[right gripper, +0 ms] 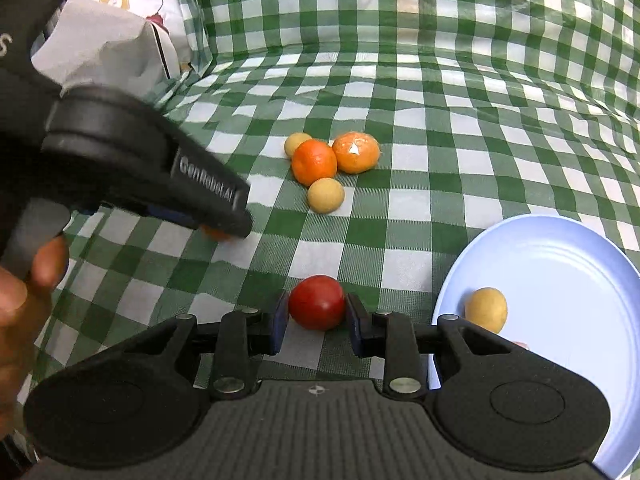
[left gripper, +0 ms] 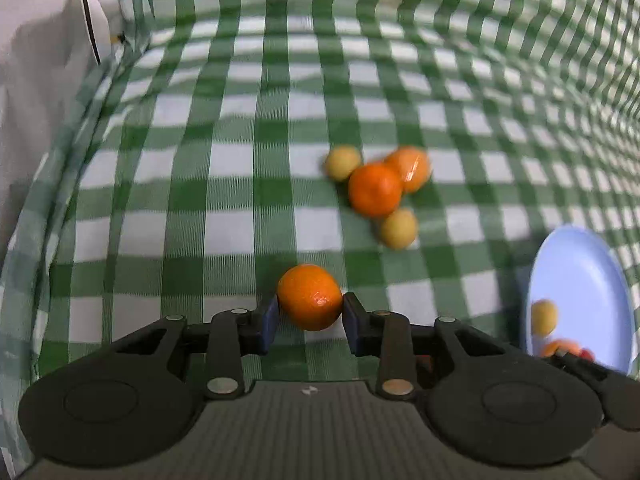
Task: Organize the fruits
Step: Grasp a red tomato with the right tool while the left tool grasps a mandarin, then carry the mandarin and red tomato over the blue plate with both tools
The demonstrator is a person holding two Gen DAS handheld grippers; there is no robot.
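Note:
My left gripper (left gripper: 310, 312) is shut on an orange mandarin (left gripper: 310, 297) above the checked cloth; in the right wrist view that gripper (right gripper: 224, 224) reaches in from the left, with a bit of the mandarin (right gripper: 216, 233) showing under it. My right gripper (right gripper: 317, 314) is shut on a red fruit (right gripper: 317, 302) just left of the light blue plate (right gripper: 560, 264). A small yellow fruit (right gripper: 486, 309) lies on the plate. Farther back a pile holds an orange mandarin (right gripper: 314, 162), a wrapped orange fruit (right gripper: 356, 152) and two small yellow fruits (right gripper: 325, 195) (right gripper: 297, 142).
A green and white checked cloth (right gripper: 440, 92) covers the table and rises behind it. A white paper bag (right gripper: 104, 48) stands at the far left. The plate (left gripper: 580, 292) sits at the right edge in the left wrist view. A person's hand (right gripper: 24, 280) holds the left gripper.

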